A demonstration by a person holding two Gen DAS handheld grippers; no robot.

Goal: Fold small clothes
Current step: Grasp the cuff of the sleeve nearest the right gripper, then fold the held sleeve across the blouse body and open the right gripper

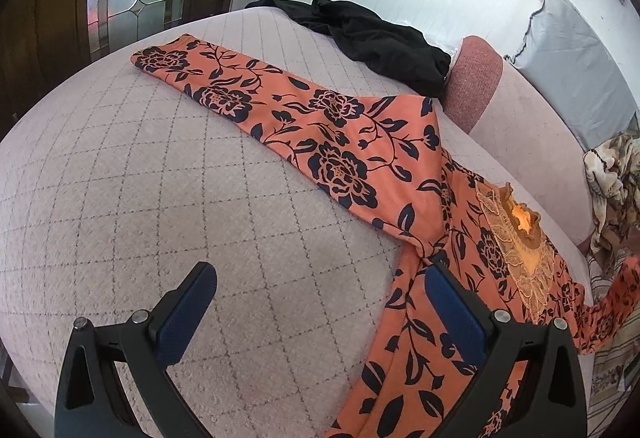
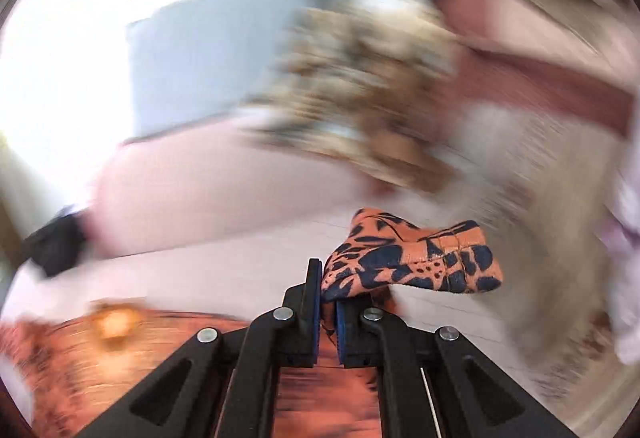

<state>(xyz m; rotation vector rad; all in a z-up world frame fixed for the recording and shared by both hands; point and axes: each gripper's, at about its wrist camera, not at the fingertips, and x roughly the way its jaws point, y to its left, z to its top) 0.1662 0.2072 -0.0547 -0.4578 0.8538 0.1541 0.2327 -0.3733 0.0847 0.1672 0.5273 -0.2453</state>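
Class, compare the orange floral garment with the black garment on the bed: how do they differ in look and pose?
The orange floral garment carries a dark flower print; the black garment is plain. The orange floral garment lies spread out long and mostly flat, while the black garment sits crumpled in a heap. The right gripper is shut on a cuff of the orange floral garment; nothing holds the black garment. Both rest on the quilted bed.

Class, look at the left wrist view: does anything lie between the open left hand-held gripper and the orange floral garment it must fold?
Nothing visible does. The left hand-held gripper hangs open over the quilted bed cover, one of its fingers already over the orange floral garment. The black garment lies farther back, out of the way.
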